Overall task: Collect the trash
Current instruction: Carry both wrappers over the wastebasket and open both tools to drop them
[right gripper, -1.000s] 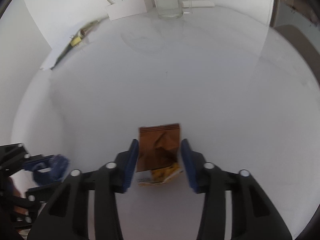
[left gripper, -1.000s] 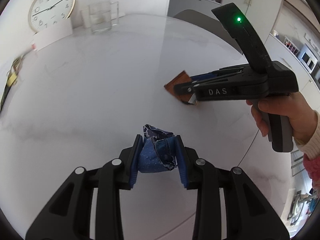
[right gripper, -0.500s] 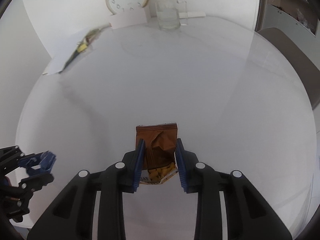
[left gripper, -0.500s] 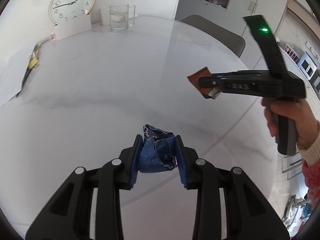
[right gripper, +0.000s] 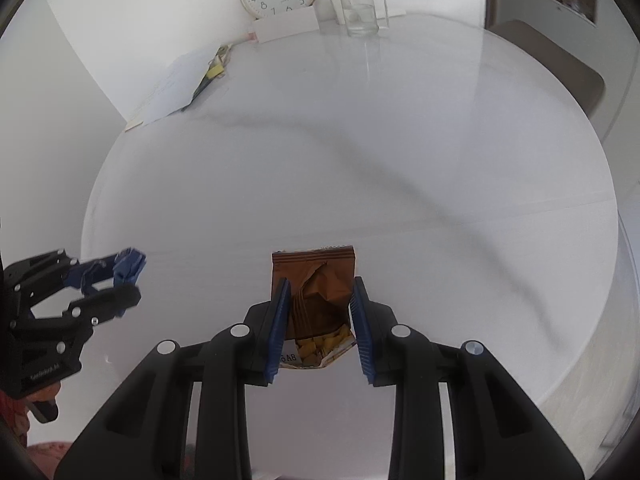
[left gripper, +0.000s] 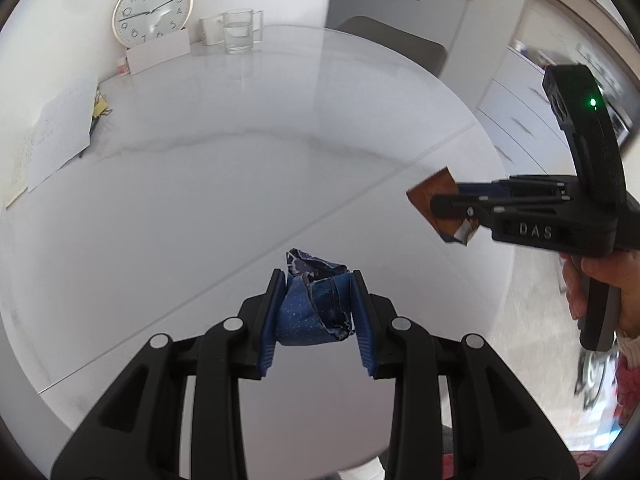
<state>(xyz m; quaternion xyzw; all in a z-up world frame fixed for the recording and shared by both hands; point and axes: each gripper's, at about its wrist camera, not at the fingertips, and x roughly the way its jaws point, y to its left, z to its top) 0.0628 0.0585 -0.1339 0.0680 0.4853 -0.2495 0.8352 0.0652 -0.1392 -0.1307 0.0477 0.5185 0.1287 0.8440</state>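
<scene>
My left gripper (left gripper: 318,312) is shut on a crumpled blue wrapper (left gripper: 316,308), held in the air above the round white table (left gripper: 224,184). My right gripper (right gripper: 318,320) is shut on a torn brown snack packet (right gripper: 316,296) with yellow print at its lower end. In the left wrist view the right gripper (left gripper: 448,208) shows from the side at the right, a hand (left gripper: 600,292) on its grip, the brown packet (left gripper: 434,196) sticking out past its tip. The right wrist view has the left gripper (right gripper: 120,280) at its left edge, the blue wrapper (right gripper: 128,268) in it.
At the table's far edge stand a wall clock (left gripper: 152,10), a white card (left gripper: 158,54) and a glass of water (left gripper: 239,32). Papers and a yellow-green item (left gripper: 60,128) lie far left. A grey chair back (left gripper: 396,42) and white cabinets (left gripper: 516,120) lie beyond the table.
Both grippers have risen and drawn back toward the table's near edge, each keeping its wrapper. The clock and glass look smaller and farther.
</scene>
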